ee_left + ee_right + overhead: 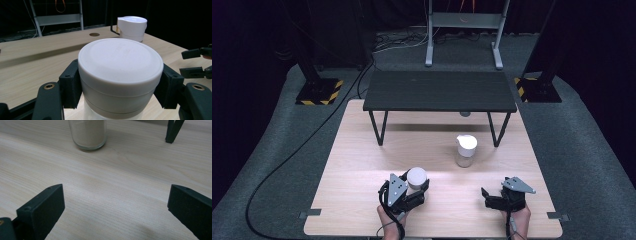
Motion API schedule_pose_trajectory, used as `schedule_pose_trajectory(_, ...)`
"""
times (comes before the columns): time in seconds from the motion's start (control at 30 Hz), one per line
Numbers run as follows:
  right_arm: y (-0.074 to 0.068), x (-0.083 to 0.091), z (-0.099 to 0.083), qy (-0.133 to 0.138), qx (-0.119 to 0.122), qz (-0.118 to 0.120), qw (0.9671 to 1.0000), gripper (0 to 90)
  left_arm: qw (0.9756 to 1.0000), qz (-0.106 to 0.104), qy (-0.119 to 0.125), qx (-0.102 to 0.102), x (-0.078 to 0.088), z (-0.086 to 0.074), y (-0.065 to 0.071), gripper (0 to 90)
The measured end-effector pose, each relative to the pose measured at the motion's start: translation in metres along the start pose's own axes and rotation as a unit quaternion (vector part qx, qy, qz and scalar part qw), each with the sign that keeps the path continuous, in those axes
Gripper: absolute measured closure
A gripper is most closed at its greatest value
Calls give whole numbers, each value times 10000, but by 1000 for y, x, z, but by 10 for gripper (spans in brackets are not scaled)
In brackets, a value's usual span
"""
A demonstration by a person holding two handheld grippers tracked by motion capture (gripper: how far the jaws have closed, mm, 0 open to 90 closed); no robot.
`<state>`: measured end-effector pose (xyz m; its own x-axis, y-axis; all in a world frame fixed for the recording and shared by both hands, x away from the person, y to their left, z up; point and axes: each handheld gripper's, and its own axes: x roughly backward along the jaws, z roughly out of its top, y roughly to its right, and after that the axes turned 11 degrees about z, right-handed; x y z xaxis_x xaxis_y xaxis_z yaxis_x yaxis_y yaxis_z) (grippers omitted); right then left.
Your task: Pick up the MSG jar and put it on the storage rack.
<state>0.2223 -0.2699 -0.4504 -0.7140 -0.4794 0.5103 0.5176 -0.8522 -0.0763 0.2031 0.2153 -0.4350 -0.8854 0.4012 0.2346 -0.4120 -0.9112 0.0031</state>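
Two grippers near the tabletop's (362, 150) front edge: left gripper (414, 186) clamps a white-lidded jar (120, 72); right gripper (488, 196) gapes empty.

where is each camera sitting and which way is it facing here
High view: above the person's side, looking forward and down on the light wooden table and black metal shelf; both hands and grippers enter at the bottom.
Left gripper view: rides the left gripper, looking along its jaws, clamped on a white-lidded round jar; the right gripper shows at the right edge.
Right gripper view: rides the right gripper, low, looking across the tabletop between open jaws.
Shared: the white-capped glass jar of pale powder stands in all three.
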Motion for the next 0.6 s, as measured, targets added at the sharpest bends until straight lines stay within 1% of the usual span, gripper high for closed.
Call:
schedule_pose_trajectory(0.37,0,0,0,-2,11,-3,10000,0,10000,23,21,-37,-2,12,-10,340)
schedule_pose_trajectory(0.6,0,0,0,7,12,6,10000,0,10000,29,17,16,-4,19,-18,341)
